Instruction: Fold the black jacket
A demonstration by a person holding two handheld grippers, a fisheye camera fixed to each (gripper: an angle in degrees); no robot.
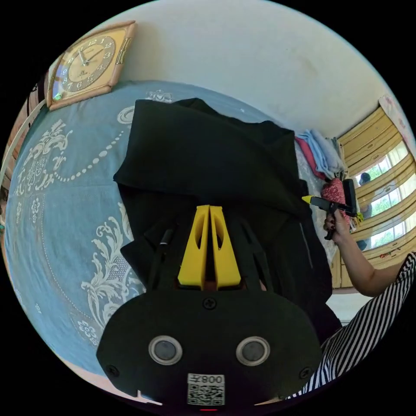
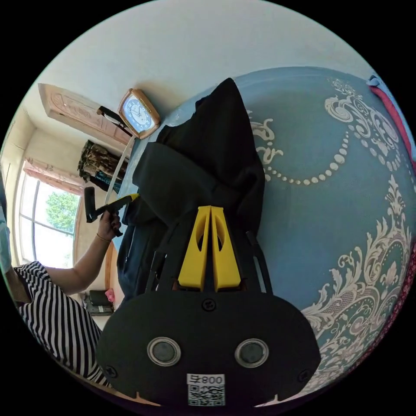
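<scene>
**Black jacket lies on the blue bedspread, both grippers closed above it**

While the black jacket (image 1: 203,160) lies spread on the blue patterned bedspread (image 1: 65,208), partly folded with an upper layer turned over the lower part, the left gripper (image 1: 209,209) hangs over its middle with its yellow jaws pressed together; whether any cloth is caught between them cannot be told. In the right gripper view the jacket (image 2: 208,160) runs up toward the wall, and the right gripper (image 2: 210,209) sits over its near end, jaws likewise closed tip to tip, with no clear pinch of fabric visible.

Each view also catches the other gripper at the jacket's far edge, held in a hand (image 1: 337,225) beside a striped sleeve (image 1: 368,329). A wooden-framed clock (image 1: 86,63) leans against the wall at the bedspread's edge. Folded clothes (image 1: 323,154) in blue and pink lie just beyond the jacket.
</scene>
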